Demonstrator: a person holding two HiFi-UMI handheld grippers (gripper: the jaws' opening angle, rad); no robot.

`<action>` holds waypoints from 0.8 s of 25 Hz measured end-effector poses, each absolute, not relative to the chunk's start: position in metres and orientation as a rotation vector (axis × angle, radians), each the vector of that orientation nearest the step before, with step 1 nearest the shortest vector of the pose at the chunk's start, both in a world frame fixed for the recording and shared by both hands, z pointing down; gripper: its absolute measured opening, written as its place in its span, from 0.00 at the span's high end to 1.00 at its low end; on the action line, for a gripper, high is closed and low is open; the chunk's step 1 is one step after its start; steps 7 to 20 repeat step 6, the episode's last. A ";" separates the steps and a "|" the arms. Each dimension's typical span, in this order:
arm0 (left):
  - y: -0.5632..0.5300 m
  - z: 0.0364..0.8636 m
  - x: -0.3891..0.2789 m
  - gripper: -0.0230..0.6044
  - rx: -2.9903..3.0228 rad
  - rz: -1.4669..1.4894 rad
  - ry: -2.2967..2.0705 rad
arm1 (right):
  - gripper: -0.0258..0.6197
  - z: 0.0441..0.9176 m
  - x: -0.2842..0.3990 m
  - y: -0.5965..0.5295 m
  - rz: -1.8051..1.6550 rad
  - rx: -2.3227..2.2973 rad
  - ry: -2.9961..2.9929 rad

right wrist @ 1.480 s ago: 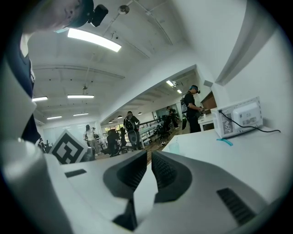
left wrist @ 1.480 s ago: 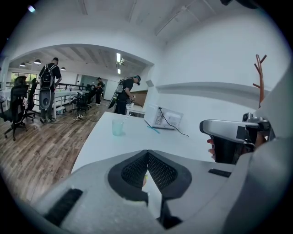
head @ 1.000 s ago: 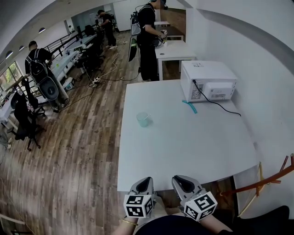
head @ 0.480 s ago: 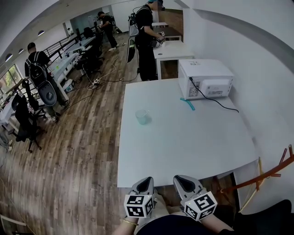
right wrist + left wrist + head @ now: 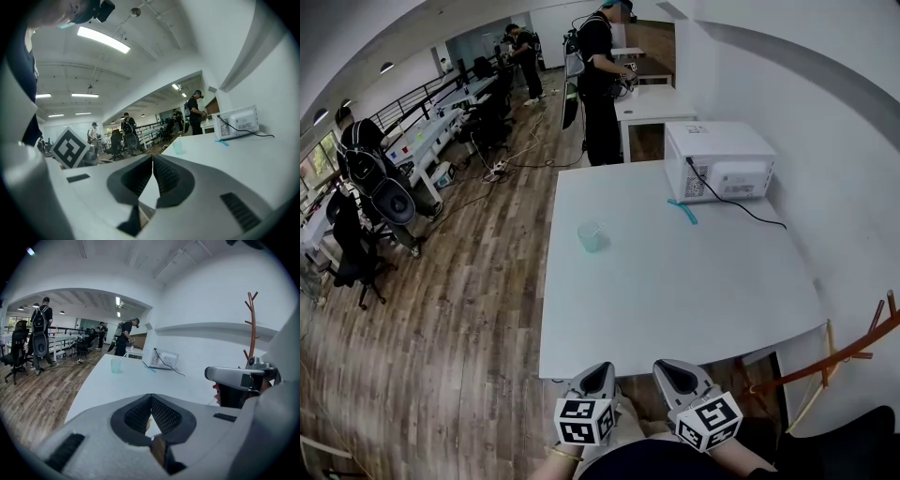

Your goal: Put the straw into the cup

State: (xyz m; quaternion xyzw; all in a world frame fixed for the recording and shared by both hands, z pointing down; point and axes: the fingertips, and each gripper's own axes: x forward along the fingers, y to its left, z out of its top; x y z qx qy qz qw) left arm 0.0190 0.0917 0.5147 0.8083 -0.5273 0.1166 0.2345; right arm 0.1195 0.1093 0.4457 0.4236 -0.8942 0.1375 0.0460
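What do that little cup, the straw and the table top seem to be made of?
The cup looks like thin see-through plastic, faintly green: the table shows through it. The straw is probably plastic, teal and smooth, but too small to be sure. The table has a matte white top, perhaps laminate: hardly any glare.

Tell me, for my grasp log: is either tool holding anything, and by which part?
Nothing is held. Left tool and right tool are both shut and empty; the straw lies on the table, apart from the cup.
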 end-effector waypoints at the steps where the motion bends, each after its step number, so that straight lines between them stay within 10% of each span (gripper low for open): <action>1: 0.093 0.516 0.020 0.94 2.219 0.321 -1.447 | 0.91 0.447 0.120 0.110 0.420 1.292 -2.730; 20: 0.096 0.517 0.022 0.94 2.218 0.328 -1.446 | 0.91 0.447 0.120 0.113 0.424 1.285 -2.733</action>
